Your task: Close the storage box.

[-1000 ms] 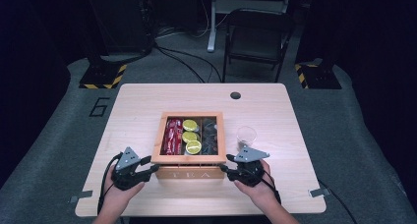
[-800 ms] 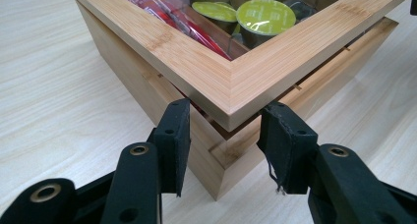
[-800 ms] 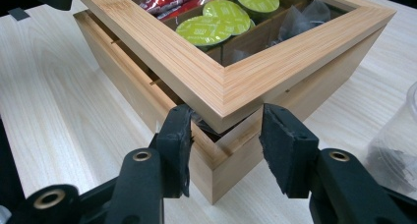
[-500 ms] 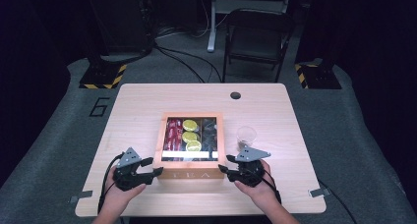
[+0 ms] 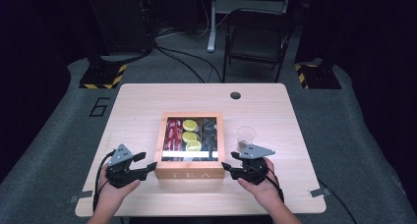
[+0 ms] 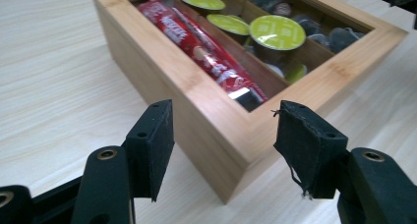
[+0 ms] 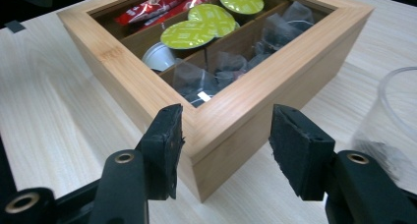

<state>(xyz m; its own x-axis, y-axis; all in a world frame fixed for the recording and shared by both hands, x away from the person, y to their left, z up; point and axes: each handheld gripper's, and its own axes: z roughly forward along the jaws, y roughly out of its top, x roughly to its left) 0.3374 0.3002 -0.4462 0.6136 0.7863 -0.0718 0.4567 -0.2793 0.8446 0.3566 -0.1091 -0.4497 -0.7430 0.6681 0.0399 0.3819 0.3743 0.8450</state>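
Wooden box (image 5: 189, 174) lettered "TEA", red "Nescafé" sticks (image 6: 196, 37) inside.

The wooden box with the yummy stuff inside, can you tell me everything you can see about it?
The wooden box is square, made of light bamboo-looking wood, with "TEA" on its front. It sits flat in the middle of the table. Dividers split it into three rows: red packets in one, green-topped capsules in the middle, dark tea bags in the last. Its lid looks like a wooden frame around a clear window. The left gripper and right gripper point at its near corners, both open.
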